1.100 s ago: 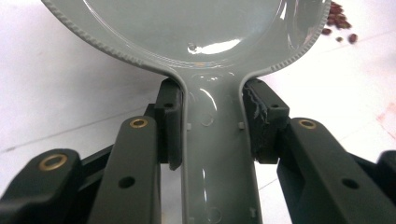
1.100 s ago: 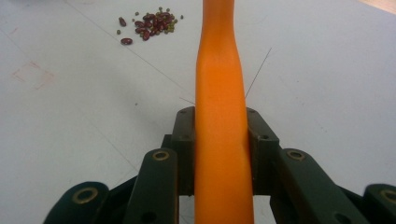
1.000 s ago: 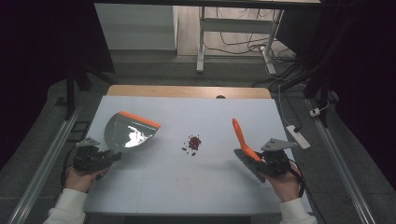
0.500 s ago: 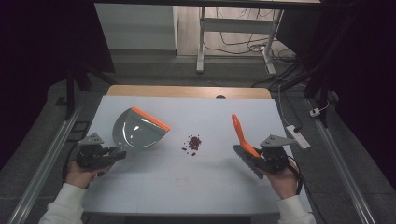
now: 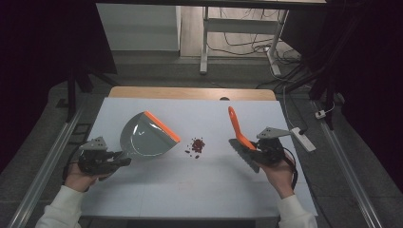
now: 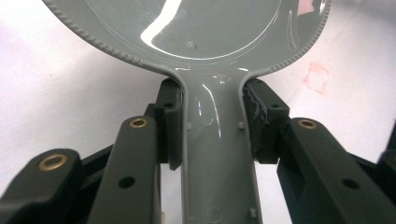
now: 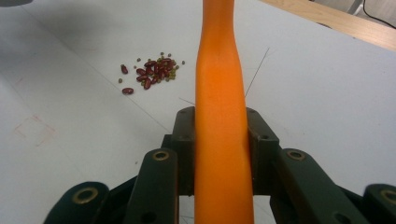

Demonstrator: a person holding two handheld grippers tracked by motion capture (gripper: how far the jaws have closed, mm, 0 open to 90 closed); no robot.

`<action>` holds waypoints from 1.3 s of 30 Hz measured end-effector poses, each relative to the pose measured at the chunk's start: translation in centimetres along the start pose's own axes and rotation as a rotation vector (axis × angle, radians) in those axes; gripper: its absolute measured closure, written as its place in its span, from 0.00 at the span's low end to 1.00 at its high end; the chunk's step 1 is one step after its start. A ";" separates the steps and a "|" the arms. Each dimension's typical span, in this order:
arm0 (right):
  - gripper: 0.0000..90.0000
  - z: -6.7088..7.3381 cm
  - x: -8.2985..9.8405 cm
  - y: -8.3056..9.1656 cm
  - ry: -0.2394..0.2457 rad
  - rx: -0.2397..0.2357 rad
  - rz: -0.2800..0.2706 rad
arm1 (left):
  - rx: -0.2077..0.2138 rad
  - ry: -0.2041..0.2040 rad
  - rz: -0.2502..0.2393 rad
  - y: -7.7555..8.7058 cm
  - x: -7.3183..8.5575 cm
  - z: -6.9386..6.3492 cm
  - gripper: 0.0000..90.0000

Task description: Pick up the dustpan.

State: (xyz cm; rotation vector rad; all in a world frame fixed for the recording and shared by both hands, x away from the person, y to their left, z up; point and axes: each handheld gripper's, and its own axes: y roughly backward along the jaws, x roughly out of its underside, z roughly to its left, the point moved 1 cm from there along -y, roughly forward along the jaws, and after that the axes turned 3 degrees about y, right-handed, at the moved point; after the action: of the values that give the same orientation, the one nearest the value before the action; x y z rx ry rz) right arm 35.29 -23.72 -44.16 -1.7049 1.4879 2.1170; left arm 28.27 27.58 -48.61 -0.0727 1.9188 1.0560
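Dustpan, brush and spilled beans on white table

Left gripper [image 5: 119,161] clenched on grey dustpan [image 5: 145,137] handle, pan tilted left of beans [image 5: 196,146]; right gripper [image 5: 249,148] grasping orange brush [image 5: 236,128], bristles low, right of beans; table [image 5: 190,190] white.

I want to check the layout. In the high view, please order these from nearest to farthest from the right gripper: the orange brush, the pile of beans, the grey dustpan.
1. Orange brush: clamped in the right gripper, handle pointing up and away.
2. Pile of beans: mid-table, to its left.
3. Grey dustpan: further left, held by the left gripper.
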 end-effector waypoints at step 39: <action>0.78 1.2 -5.5 -6.6 0.037 -0.072 -0.032 | 0.085 -0.142 0.192 -1.6 0.0 -2.6 0.69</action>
State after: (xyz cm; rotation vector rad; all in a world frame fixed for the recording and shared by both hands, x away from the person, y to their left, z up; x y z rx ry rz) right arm 40.25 -16.65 -44.15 -1.7881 1.4006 2.1597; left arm 27.18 24.76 -49.06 0.2328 1.8656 1.0743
